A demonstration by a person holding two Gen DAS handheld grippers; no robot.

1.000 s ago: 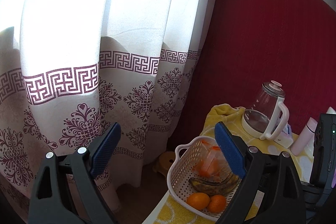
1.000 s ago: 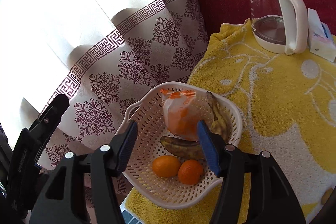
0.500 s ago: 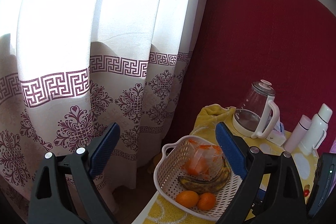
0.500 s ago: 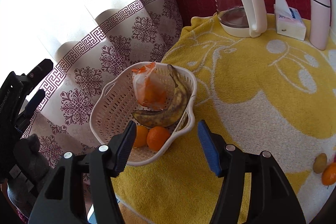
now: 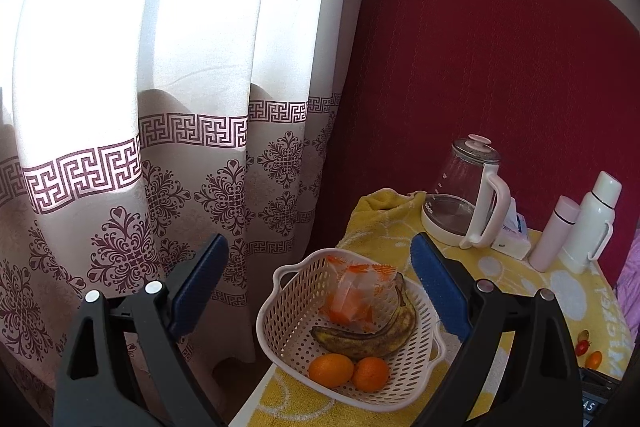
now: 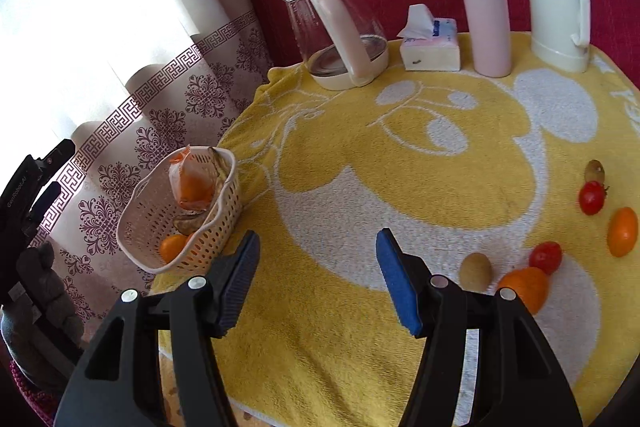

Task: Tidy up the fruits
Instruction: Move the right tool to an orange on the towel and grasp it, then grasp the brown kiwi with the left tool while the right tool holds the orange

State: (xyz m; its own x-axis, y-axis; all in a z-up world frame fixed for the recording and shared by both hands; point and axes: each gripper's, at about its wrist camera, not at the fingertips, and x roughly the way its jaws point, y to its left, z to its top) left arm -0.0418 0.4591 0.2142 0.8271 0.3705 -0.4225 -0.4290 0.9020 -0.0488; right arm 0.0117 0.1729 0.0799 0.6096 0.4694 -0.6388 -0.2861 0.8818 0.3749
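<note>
Yellow towel (image 6: 400, 327): covered the counter, with fruit at both ends.
Basket (image 6: 216, 231): white, perforated, at the counter's left edge by the curtain; it held a spotted banana (image 5: 372, 337), two oranges (image 5: 331, 370) and a bagged orange fruit (image 5: 356, 299) — that much looked sorted.
Loose fruit: two kiwis (image 6: 475, 270), two tomatoes (image 6: 591, 197) and two oranges (image 6: 524, 287) lay on the towel at the right, well apart from the basket — six pieces left, by my count.
Right gripper (image 6: 316, 283): fingers spread, empty, above bare towel between basket and loose fruit.
Left gripper (image 5: 320, 287): fingers spread, empty, facing the basket.
</note>
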